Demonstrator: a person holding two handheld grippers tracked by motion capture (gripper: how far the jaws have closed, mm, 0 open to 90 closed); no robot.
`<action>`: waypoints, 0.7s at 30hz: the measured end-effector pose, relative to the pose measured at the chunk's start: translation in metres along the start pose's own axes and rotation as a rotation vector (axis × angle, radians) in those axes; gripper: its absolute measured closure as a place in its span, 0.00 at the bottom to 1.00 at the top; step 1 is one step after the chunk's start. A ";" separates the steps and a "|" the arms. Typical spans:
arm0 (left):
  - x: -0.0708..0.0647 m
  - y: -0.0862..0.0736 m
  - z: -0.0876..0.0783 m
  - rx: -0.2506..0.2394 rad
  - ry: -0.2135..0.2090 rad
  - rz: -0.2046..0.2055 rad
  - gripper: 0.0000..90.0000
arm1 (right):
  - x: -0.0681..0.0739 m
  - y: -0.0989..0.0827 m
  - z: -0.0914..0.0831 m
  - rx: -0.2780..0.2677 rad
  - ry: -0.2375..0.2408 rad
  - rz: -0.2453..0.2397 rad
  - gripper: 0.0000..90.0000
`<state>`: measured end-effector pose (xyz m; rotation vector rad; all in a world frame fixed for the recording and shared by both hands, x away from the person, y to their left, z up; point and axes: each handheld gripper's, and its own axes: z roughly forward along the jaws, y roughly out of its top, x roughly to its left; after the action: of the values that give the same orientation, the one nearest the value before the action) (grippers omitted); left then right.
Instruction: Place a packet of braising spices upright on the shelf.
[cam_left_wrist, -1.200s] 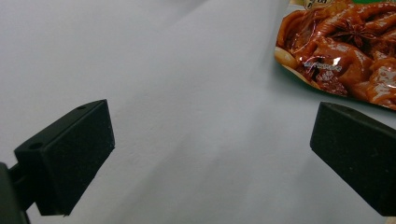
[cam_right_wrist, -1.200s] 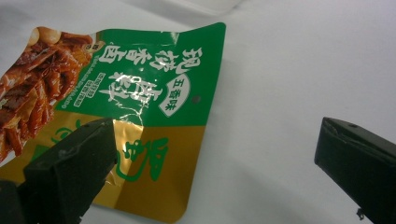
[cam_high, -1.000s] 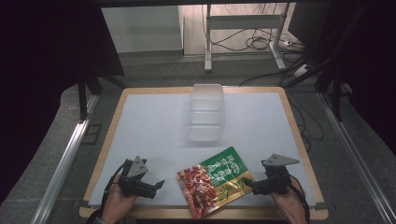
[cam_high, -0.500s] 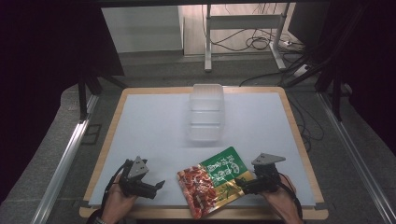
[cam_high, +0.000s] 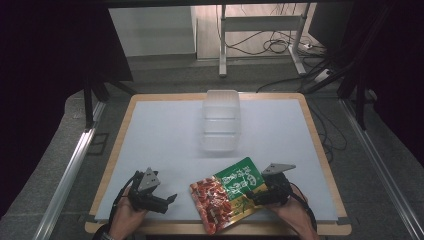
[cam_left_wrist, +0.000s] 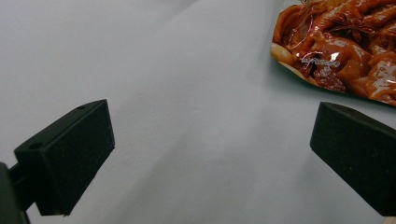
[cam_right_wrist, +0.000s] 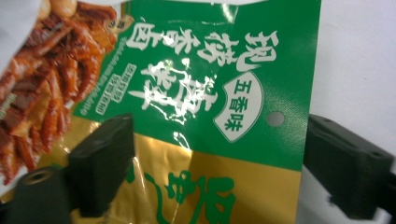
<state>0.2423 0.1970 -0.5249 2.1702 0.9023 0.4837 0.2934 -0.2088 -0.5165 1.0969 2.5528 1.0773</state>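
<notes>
Right gripper (cam_right_wrist: 215, 163) straddles snack pouch (cam_right_wrist: 201, 93) — label reads "五香味".

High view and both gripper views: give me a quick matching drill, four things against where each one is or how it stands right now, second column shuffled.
Things:
1. snack packet
2. clear plastic container
3. left gripper
4. right gripper

Places or states:
A. jaws open over bare mat, short of the packet
B. far middle of the table
C. lying flat at the near edge, between the two grippers
D. jaws open, one on each side of the packet's green and gold end

Pairs: 1-C, 2-B, 3-A, 4-D
</notes>
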 end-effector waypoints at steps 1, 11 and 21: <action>0.000 0.000 0.000 0.000 0.000 0.000 0.00 | 0.000 0.001 0.000 -0.003 0.008 0.004 0.23; 0.000 0.000 0.001 0.003 0.002 0.005 0.00 | 0.016 0.017 0.009 0.008 -0.069 -0.117 0.63; 0.000 0.000 0.000 0.001 0.004 0.004 0.00 | 0.020 0.022 0.015 0.063 -0.109 -0.112 0.99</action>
<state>0.2421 0.1967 -0.5249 2.1730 0.9010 0.4900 0.2977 -0.1763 -0.5101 0.9847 2.5440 0.8911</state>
